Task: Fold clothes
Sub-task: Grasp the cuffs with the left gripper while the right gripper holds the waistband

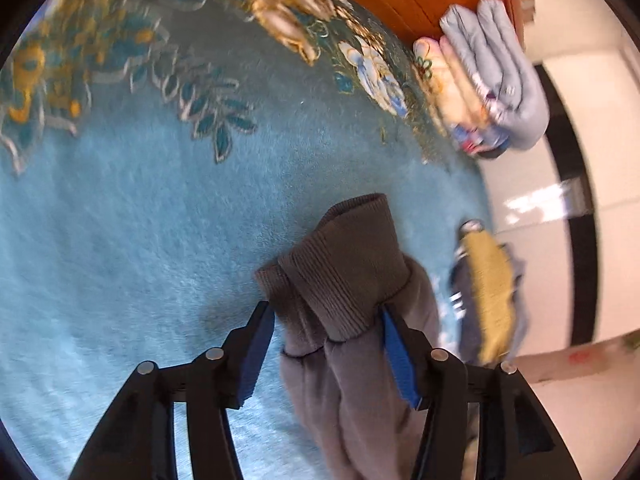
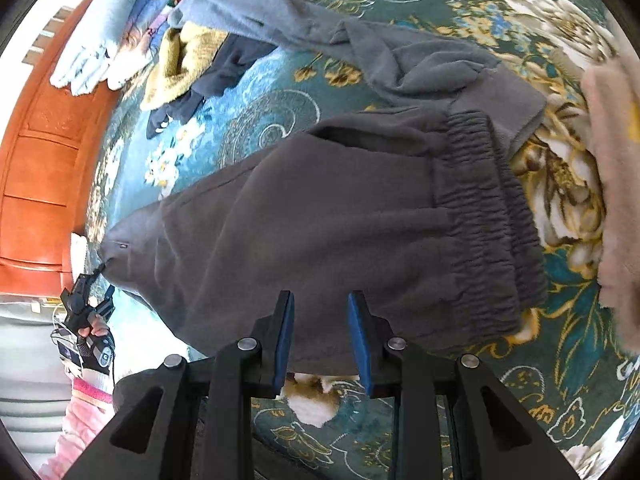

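Now my left gripper [image 1: 326, 322] stands wide apart around ribbed cuff of dark grey fleece trousers [image 2: 340, 216], not clamped. Right gripper [image 2: 320, 308] also apart, over trousers lying on teal flowered carpet [image 2: 560, 380].

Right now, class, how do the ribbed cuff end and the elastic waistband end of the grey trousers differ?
The ribbed cuff is narrow, with fine straight ribs; the waistband is wide and gathered into puckers. The cuff sits between the left gripper jaws; the waistband lies flat on the floral rug. Both are grey.
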A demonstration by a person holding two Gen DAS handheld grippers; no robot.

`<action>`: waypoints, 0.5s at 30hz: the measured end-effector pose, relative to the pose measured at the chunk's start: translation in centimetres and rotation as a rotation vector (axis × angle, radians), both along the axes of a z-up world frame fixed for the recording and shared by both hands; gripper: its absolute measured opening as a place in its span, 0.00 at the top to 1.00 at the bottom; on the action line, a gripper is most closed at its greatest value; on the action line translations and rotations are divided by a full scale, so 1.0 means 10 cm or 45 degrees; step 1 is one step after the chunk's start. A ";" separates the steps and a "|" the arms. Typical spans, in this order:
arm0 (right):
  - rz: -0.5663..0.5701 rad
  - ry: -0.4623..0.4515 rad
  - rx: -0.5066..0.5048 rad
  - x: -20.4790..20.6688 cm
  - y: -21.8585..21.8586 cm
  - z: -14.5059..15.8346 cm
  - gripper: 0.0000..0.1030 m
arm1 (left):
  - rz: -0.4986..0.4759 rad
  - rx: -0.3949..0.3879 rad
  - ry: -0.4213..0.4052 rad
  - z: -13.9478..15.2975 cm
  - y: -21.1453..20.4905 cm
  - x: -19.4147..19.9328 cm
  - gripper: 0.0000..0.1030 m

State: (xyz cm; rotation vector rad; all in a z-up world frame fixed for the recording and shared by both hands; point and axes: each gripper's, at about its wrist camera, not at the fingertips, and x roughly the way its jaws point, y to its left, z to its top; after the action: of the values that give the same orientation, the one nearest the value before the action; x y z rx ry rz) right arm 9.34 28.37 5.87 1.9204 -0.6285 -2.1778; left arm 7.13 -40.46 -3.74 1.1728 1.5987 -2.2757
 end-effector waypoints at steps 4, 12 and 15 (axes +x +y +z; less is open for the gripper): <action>0.014 -0.008 0.026 -0.05 -0.06 -0.01 0.73 | 0.052 0.082 0.025 -0.13 -0.04 -0.05 0.36; 0.011 -0.038 0.032 -0.08 -0.11 -0.06 0.73 | 0.146 0.134 0.022 -0.11 -0.02 -0.09 0.56; 0.014 -0.033 0.015 -0.06 -0.12 -0.06 0.73 | 0.157 0.109 -0.011 -0.05 0.01 -0.12 0.80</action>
State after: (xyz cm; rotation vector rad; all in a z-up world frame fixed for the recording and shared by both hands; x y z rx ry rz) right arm 8.72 27.18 5.26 1.9566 -0.6086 -2.1581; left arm 5.96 -40.35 -4.23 1.0685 1.7298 -2.1429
